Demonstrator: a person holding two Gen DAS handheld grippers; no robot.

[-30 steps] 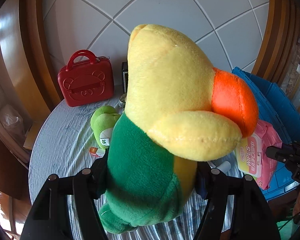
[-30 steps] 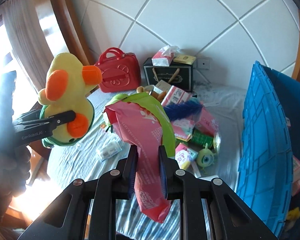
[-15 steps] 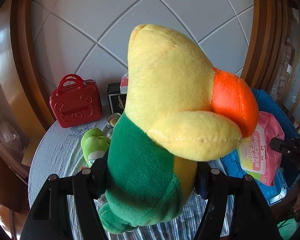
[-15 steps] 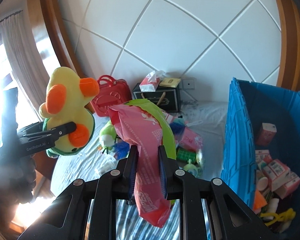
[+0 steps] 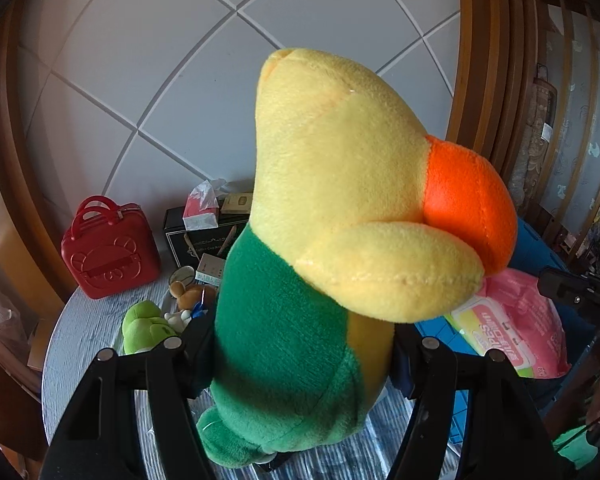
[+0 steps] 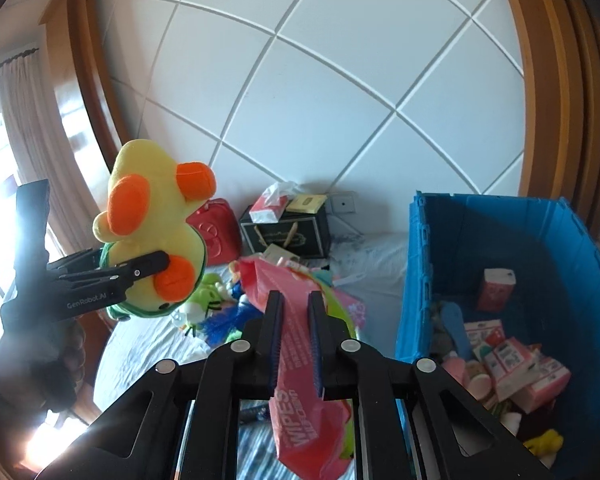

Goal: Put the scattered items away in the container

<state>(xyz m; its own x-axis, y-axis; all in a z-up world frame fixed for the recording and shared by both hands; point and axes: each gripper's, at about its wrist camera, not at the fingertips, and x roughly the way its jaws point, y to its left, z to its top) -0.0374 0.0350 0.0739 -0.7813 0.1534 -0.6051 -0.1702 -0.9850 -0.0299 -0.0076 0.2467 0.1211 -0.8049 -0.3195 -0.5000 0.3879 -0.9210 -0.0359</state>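
two grippers hang above a striped round table (image 5: 80,320) before a white panelled wall (image 6: 340,100): left gripper (image 5: 300,344) clamps a plush duck (image 5: 340,200), right gripper (image 6: 294,308) pinches a pink wipes pack (image 6: 300,400).

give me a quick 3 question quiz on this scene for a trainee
1. True or false: the left gripper is shut on the duck plush.
2. What does the right gripper hold: A) tissue box B) pink wipes pack C) red case?
3. Fill in: the blue crate already holds several small pink ____.

Key: 1 true; 2 B; 3 cartons.
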